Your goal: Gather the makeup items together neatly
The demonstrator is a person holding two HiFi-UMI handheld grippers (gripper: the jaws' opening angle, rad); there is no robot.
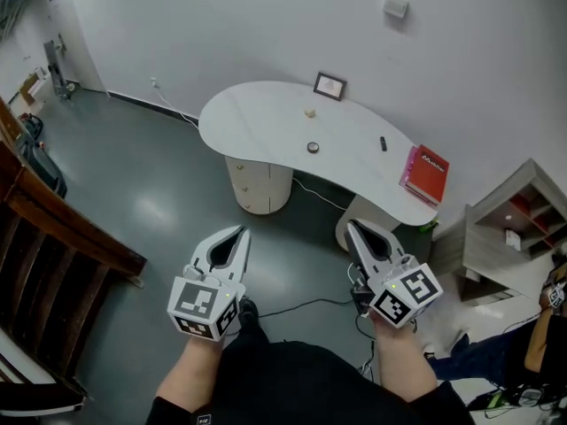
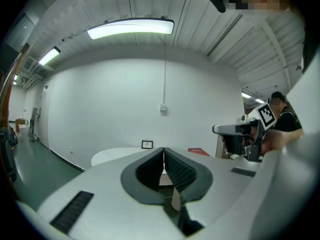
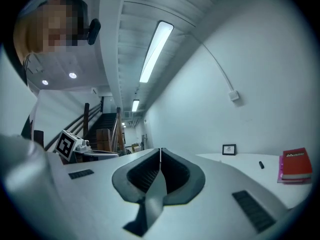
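Observation:
A white curved table (image 1: 266, 118) stands ahead against the wall. On it lie a small round dark compact (image 1: 313, 147), a small cream item (image 1: 310, 112) and a short black tube (image 1: 383, 143). My left gripper (image 1: 239, 232) is held over the floor short of the table, shut and empty. The right gripper (image 1: 352, 228) is beside it near the table's right leg, also shut with nothing in it. In the left gripper view the table (image 2: 115, 155) shows far beyond the shut jaws. The black tube (image 3: 261, 165) shows in the right gripper view.
A red book (image 1: 424, 174) lies at the table's right end, and a small picture frame (image 1: 330, 86) stands at its back. Wooden stairs (image 1: 53, 237) run along the left. A grey shelf unit (image 1: 509, 228) is at the right. Cables (image 1: 301, 306) trail across the floor.

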